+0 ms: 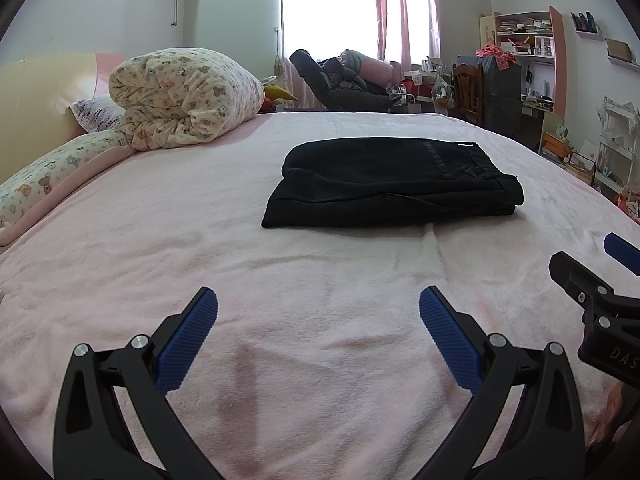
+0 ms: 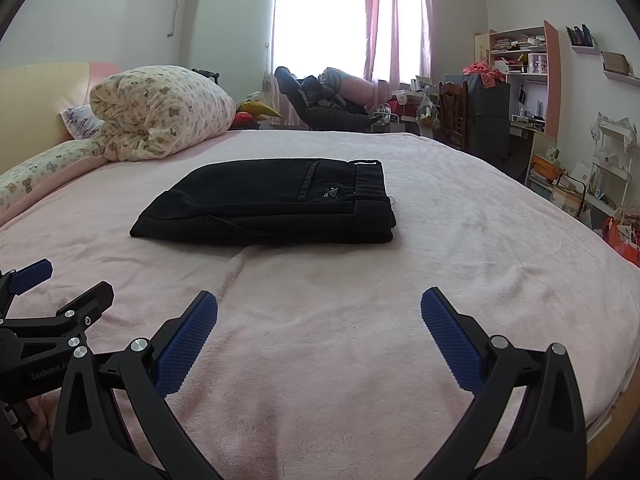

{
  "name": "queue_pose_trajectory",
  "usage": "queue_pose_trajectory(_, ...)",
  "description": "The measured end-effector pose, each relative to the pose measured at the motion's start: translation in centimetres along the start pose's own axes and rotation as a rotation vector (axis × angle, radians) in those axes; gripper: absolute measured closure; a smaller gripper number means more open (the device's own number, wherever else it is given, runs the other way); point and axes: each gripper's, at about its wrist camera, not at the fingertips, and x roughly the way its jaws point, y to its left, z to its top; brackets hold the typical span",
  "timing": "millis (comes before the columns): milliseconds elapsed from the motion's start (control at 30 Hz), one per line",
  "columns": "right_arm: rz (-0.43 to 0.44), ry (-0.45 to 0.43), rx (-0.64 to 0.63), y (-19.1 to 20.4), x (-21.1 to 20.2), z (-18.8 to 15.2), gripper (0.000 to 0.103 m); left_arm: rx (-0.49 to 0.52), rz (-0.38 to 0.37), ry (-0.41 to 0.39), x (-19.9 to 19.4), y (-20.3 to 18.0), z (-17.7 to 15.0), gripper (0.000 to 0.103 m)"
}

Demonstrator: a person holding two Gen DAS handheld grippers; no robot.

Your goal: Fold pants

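The black pants (image 1: 394,182) lie folded into a compact stack on the pink bedspread (image 1: 280,280), waistband to the right, well ahead of both my tools. My left gripper (image 1: 318,332) has its jaws spread wide, holding nothing. My right gripper (image 2: 319,332) is likewise spread and empty. A rolled quilt (image 2: 160,112) sits near the headboard, apart from the pants

The folded fabric pants (image 2: 264,204) are plain black. The fleecy bed blanket (image 2: 360,320) is pale pink. The rolled quilt (image 2: 160,110), far left, is cream with a small teddy-bear print. The window curtains (image 2: 396,20) are pink. Both grippers' ribbed finger pads (image 1: 186,344) are blue on black frames.
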Motion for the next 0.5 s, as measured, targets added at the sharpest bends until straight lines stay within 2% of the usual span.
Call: queue_pose_trajectory(500,0.0,0.0,0.002,-0.08,0.05,0.0,0.001,-0.002,-0.011,0.011,-0.15,0.06,0.13,0.002)
